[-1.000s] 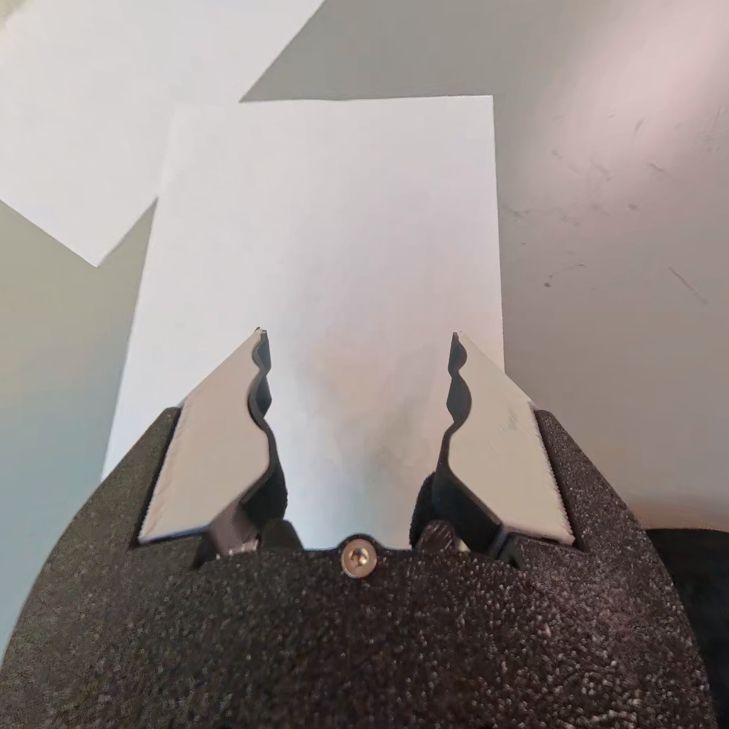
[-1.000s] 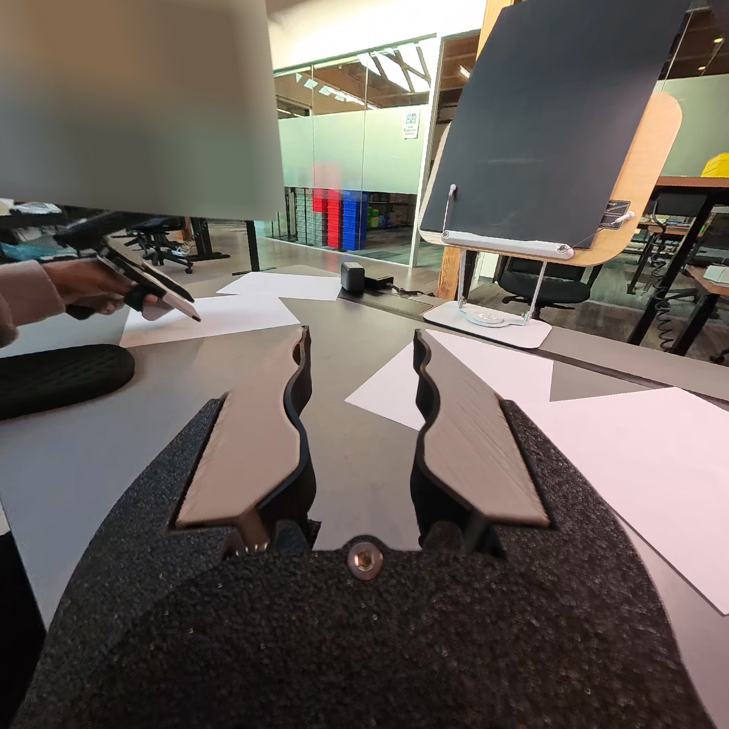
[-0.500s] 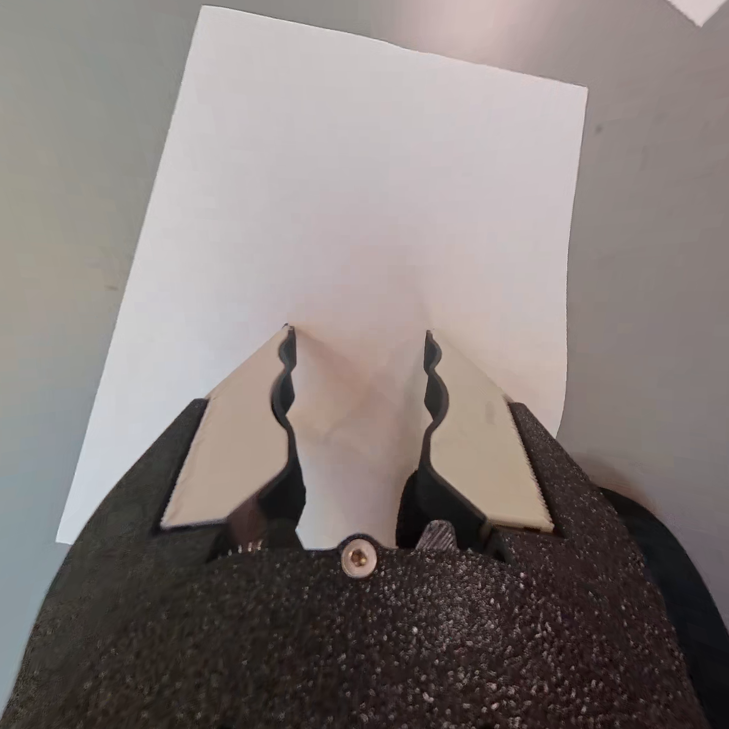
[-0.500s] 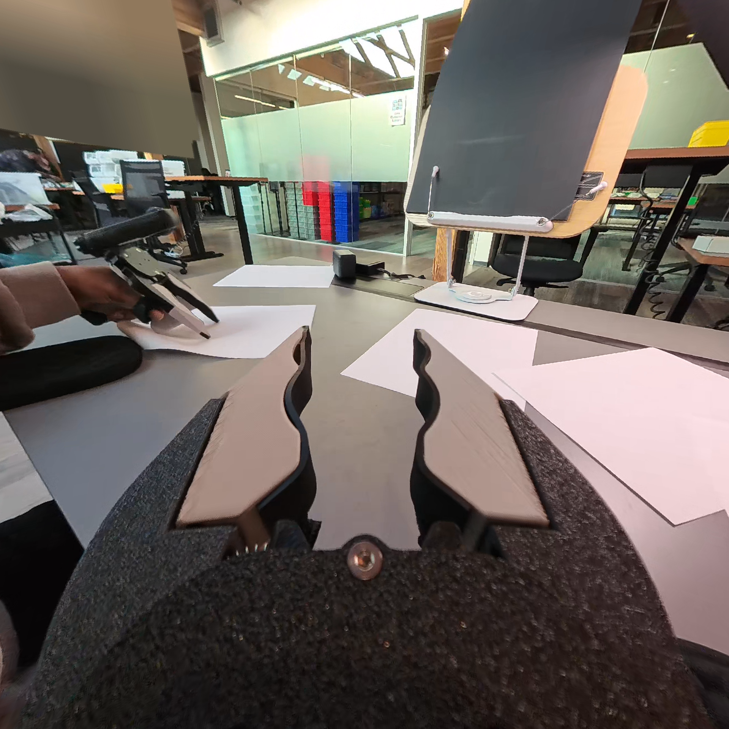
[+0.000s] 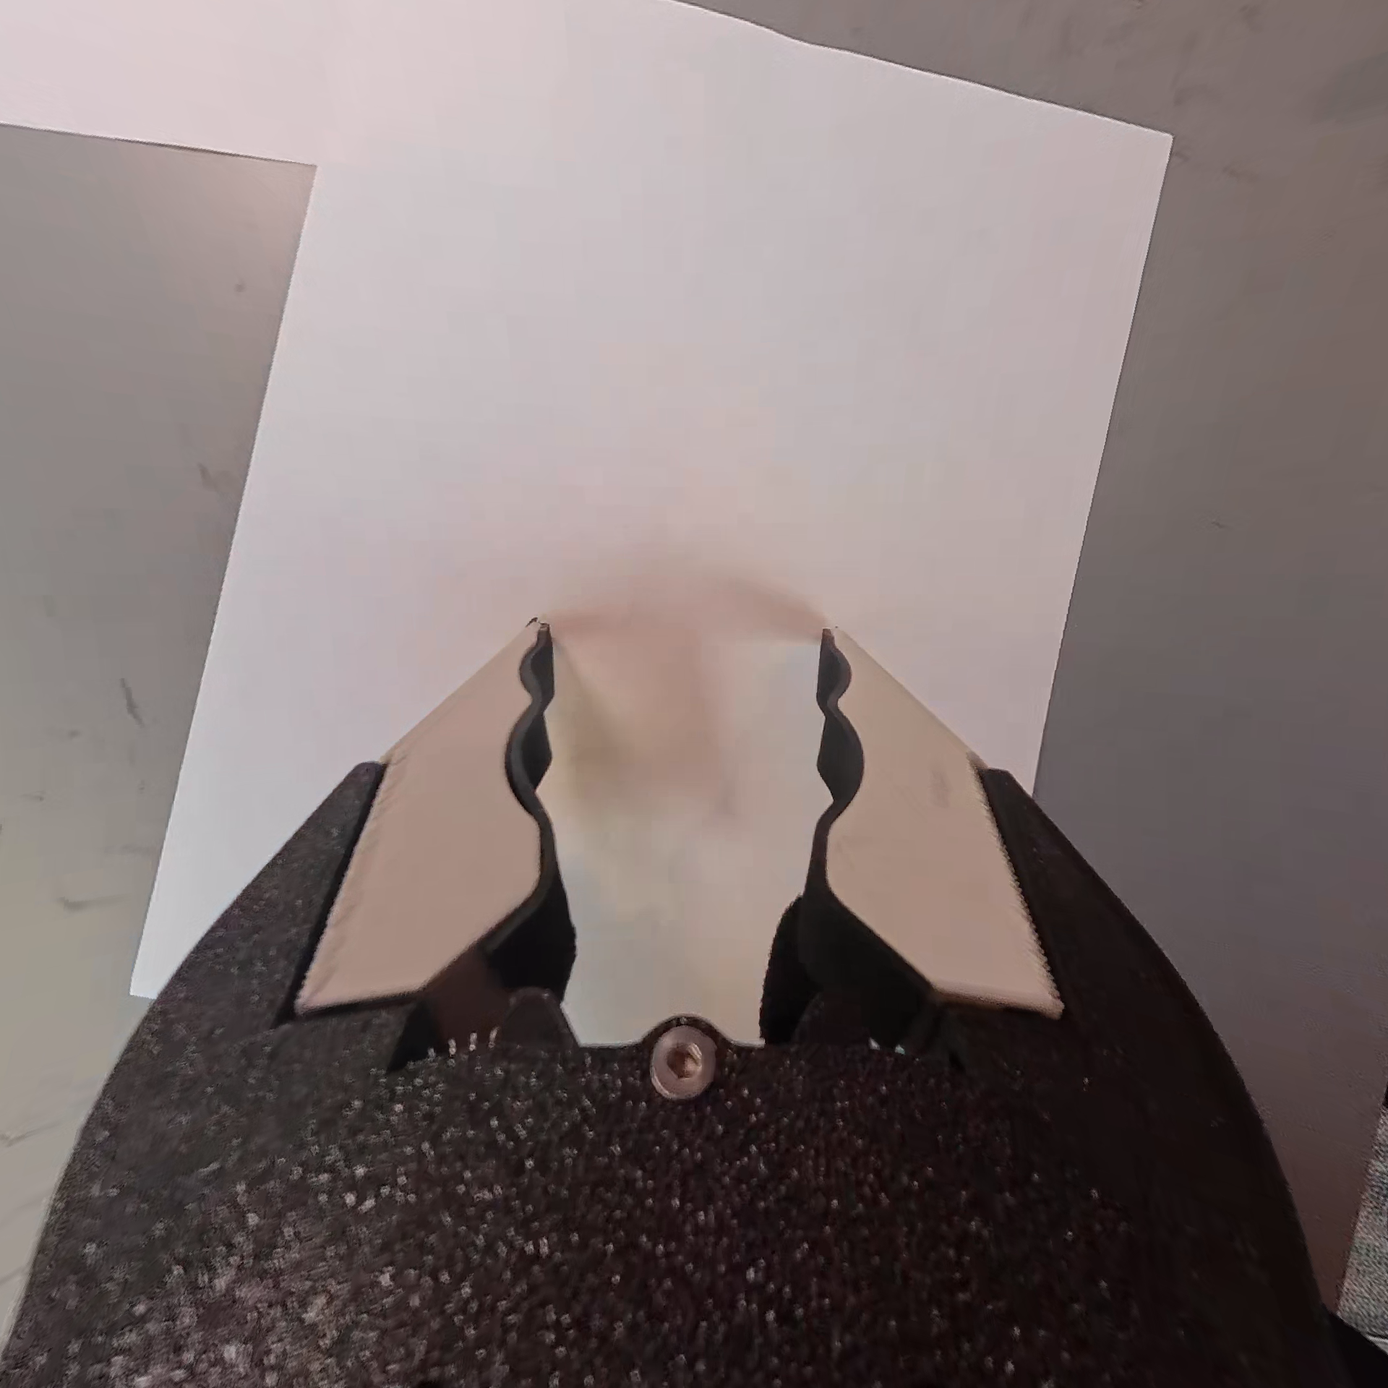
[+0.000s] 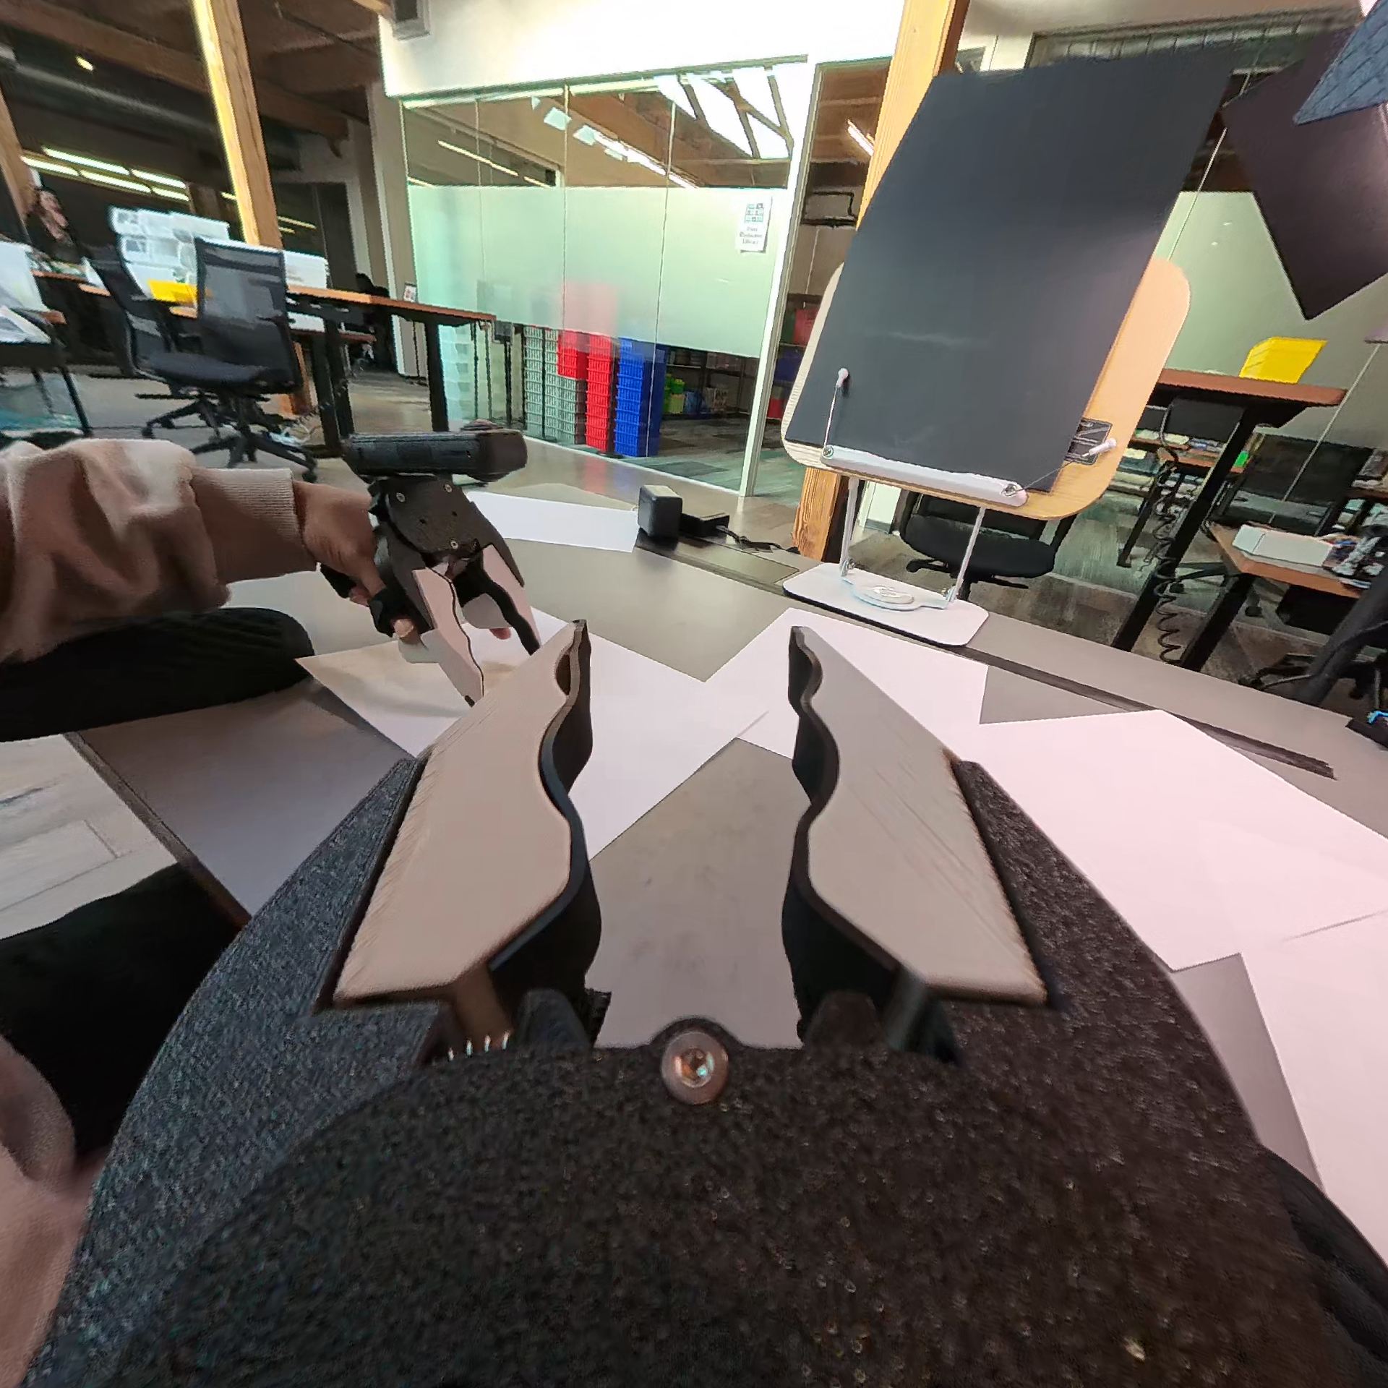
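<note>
In the left wrist view my left gripper [image 5: 682, 629] is open, with both fingertips pressed down on a white sheet of paper [image 5: 676, 338] lying on the grey table [image 5: 1239, 526]. The paper puckers slightly between the tips. In the right wrist view the left gripper [image 6: 505, 674] is held by a hand [image 6: 338, 541] and points down onto that sheet [image 6: 646, 721]. My right gripper [image 6: 687, 631] is open and empty, hovering above the table just right of the left one.
Several more white sheets lie on the table, one ahead [image 6: 849, 676], one to the right [image 6: 1126, 811] and one far back [image 6: 556, 518]. A black board on a stand [image 6: 976, 285] rises at the back right. A small black box [image 6: 661, 499] sits behind. Some 30 centimeters of space lies between my two pairs of fingers.
The left gripper's fingers have narrowed from a second ago. It has slid toward the right gripper with the sheet under its tips. The right view has swung left and shows it much closer.
</note>
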A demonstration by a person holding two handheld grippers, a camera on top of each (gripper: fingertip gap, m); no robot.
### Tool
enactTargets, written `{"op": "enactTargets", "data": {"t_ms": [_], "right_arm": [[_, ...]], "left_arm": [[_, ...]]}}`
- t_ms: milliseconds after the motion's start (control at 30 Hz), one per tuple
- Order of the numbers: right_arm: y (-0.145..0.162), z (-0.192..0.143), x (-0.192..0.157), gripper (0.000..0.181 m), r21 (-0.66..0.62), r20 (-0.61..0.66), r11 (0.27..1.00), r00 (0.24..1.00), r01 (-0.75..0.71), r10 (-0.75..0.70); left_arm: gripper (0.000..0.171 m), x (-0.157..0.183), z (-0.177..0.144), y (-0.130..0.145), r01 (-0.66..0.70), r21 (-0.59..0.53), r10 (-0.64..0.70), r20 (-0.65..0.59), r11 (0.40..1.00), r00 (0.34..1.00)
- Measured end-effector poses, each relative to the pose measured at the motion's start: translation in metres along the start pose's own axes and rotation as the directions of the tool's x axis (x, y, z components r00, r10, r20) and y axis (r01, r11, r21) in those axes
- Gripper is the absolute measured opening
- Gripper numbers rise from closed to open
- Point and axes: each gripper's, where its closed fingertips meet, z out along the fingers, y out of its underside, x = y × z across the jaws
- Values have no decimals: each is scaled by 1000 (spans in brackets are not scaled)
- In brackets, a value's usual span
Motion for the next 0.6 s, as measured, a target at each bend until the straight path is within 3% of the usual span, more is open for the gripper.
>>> {"op": "enactTargets", "data": {"t_ms": [67,133,200,267,333,400,600], "right_arm": [[-6,-7,-5,53,1,-12,1000,1000,16,-16],[-9,-13,-9,58,9,-18,1000,1000,8,-8],[-12,-15,-15,63,29,-15,1000,1000,-5,6],[-13,-11,-27,69,45,17,999,1000,-13,12],[-12,-2,-48,75,59,88,998,996,-23,18],[-13,8,-81,79,80,187,996,982,-42,26],[-22,51,-203,80,111,416,993,909,-35,-15]], "left_arm": [[77,6,-10,-14,15,72,-18,42,997,999],[79,20,-40,-41,33,263,-67,121,964,990],[79,44,-85,-60,28,477,-150,219,878,964],[79,76,-134,-56,21,654,-288,305,757,908],[80,116,-175,-29,33,781,-451,325,624,831],[81,158,-204,18,36,834,-591,359,550,722],[80,272,-283,175,-15,856,-829,506,518,240]]}}
